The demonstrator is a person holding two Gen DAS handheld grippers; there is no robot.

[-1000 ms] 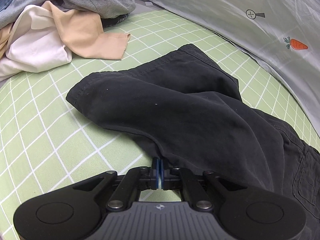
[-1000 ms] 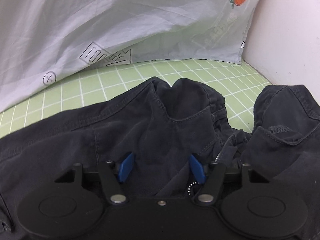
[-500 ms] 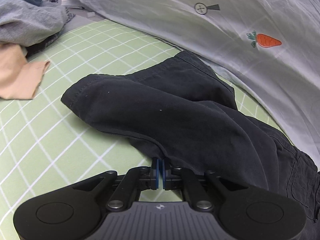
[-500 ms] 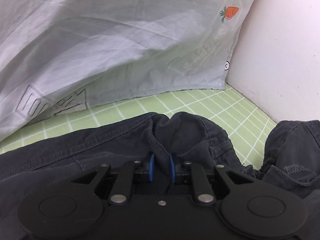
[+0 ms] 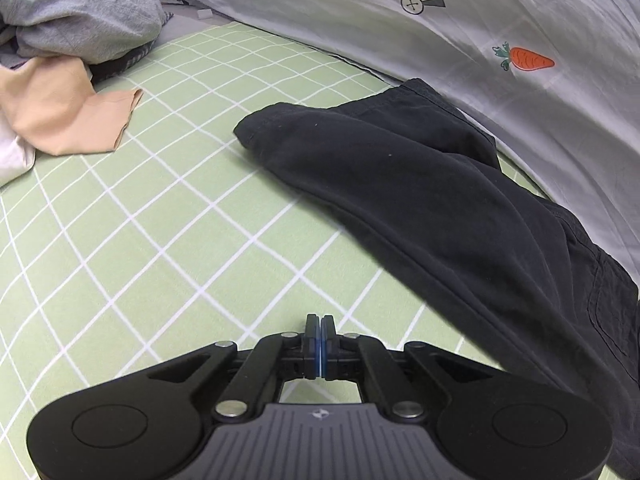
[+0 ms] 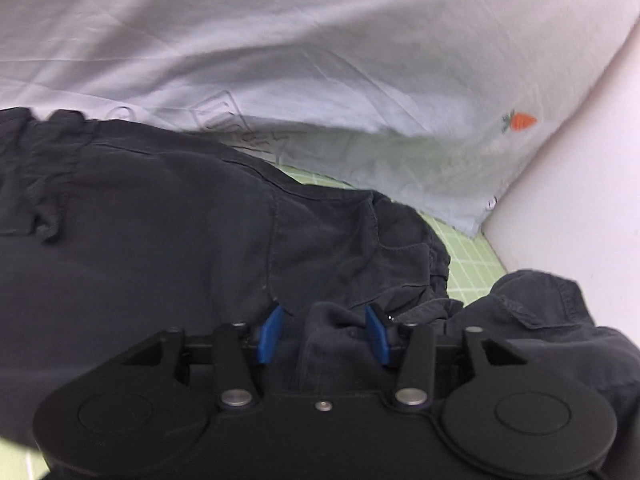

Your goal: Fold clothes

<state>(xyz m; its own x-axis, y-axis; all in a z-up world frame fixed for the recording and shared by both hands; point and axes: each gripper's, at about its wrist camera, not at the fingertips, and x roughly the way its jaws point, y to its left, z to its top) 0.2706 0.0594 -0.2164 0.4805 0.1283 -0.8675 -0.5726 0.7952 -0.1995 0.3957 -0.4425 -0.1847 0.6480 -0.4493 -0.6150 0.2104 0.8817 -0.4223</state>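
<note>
Clothes pile (image 5: 76, 40) well beyond black trousers (image 5: 420, 184)

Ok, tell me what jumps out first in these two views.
The black trousers sprawl across the green checked sheet, leg running toward the grey quilt with an orange carrot. A heap of grey and beige clothes sits far left. The right gripper is open over bunched trouser fabric; the left gripper is shut on nothing.

trousers (image 5: 420, 184): on the bed (image 5: 160, 240), right side
quilt (image 5: 360, 8): behind the trousers
clothes heap (image 5: 72, 40): far left, perhaps overlapping
</note>
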